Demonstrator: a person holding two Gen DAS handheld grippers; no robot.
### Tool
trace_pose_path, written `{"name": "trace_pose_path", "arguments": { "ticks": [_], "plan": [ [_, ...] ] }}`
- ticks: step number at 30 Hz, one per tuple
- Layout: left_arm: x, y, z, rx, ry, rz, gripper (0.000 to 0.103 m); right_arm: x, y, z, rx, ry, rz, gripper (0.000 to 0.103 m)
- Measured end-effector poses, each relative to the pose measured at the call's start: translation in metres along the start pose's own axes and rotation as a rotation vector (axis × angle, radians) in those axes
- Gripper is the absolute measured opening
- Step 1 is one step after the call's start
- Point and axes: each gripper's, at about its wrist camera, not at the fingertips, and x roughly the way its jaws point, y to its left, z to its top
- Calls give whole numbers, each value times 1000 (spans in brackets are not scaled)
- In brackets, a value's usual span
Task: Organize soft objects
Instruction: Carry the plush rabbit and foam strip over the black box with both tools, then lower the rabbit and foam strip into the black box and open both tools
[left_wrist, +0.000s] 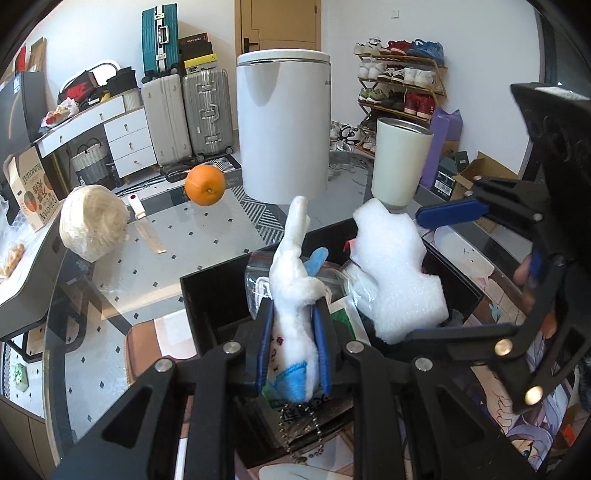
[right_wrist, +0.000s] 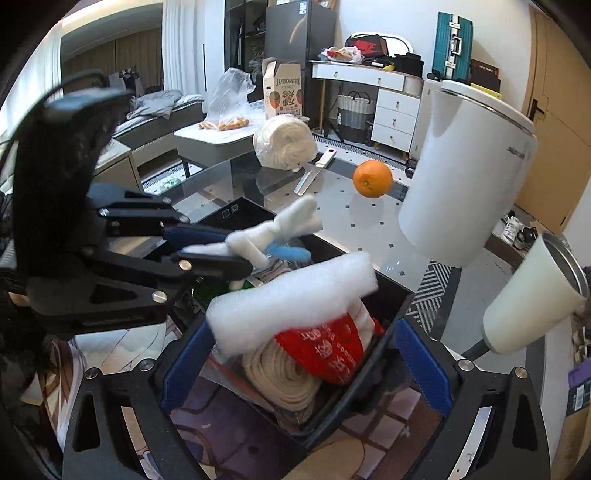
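Orange (left_wrist: 204, 184) beside white canister (left_wrist: 283, 125); tumbler (left_wrist: 399, 162) behind black bin (right_wrist: 391, 314).

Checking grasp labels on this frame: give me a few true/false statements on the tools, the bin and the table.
1. The left tool is shut on the white plush toy. True.
2. The right tool grips the foam piece. False: it is open, the foam lying between its fingers over the black bin.
3. The orange sits inside the bin. False: it is on the glass table.
4. A knife lies on the table beside the yarn ball. True.
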Motion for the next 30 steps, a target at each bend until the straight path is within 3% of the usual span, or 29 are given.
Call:
{"name": "trace_pose_path", "arguments": {
  "ticks": [3,5,6,12,14,16,17,21,30],
  "plan": [
    [-4,0,0,-13,-2,-6,24,-9,0,-4,6,-12,4,99],
    [-10,2,-1,-24,-7,0,39,-14,-1,-6,10,-24,6,99],
    [-13,2,-1,-28,-10,6,52,-17,-1,-7,14,-31,3,99],
    [-30,3,-4,-41,-38,26,58,-31,1,-13,40,-68,-41,99],
    [-35,5,-9,-62,-45,30,66,-35,2,-16,60,-86,-53,101],
    [-42,7,-15,-87,-70,45,98,-41,3,-21,87,-106,-64,102],
    [-48,7,-19,-102,-97,56,102,-44,5,-22,97,-114,-70,102],
    [-63,7,-35,-145,-151,54,103,-50,13,-32,143,-149,-101,102],
    [-77,-2,-63,-165,-238,155,103,-60,38,-53,171,-211,-169,102]
  ]
}}
